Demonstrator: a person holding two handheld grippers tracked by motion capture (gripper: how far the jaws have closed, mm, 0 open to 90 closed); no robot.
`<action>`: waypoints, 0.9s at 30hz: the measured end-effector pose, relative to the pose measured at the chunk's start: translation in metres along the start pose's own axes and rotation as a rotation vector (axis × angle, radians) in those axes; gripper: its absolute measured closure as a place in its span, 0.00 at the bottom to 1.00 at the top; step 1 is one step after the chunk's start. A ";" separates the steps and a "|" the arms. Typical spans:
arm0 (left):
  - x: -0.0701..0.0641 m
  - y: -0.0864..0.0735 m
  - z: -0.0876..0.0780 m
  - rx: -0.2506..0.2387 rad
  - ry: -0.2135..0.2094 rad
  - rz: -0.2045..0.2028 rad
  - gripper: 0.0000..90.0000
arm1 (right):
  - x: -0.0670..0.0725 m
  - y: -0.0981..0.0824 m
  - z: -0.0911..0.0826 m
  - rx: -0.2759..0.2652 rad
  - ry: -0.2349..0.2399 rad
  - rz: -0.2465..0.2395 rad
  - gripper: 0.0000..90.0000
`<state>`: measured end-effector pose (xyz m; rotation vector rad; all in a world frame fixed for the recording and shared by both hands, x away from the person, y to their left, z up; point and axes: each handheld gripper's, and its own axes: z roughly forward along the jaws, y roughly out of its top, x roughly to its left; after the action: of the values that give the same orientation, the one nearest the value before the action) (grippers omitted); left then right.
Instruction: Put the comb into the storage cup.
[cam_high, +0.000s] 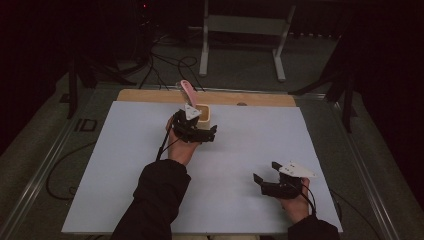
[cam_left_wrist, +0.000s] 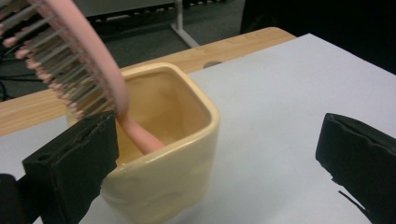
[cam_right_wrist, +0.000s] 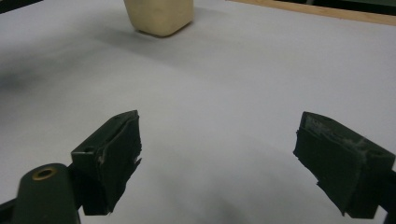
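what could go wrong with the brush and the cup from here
The pink hairbrush leans handle-down in the yellow cup, its head far over the rim, so it may tip the cup or fall out. The open left gripper is close beside the cup; a careless move could knock it.

- The high view is looking forward and down from above the person's side onto the white sheet-covered table (cam_high: 250, 145).
- The left gripper view is sitting close to the cream square ceramic cup (cam_left_wrist: 163, 154).
- The right gripper view is facing that cup (cam_right_wrist: 159, 16) from farther off, low over the sheet.
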<state>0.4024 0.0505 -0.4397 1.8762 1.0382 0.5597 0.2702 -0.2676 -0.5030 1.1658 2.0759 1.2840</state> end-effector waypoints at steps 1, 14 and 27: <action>-0.001 0.000 -0.001 -0.003 -0.004 0.001 0.00 | 0.000 0.000 0.000 -0.001 0.000 0.000 0.16; -0.005 -0.003 -0.020 -0.031 -0.072 0.058 0.00 | 0.000 0.000 0.000 0.001 0.002 0.001 0.16; 0.004 -0.022 -0.048 -0.039 -0.084 0.087 0.00 | 0.001 0.000 0.000 0.003 0.000 0.002 0.16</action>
<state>0.3606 0.0825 -0.4353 1.9008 0.8888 0.5428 0.2692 -0.2667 -0.5030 1.1692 2.0782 1.2826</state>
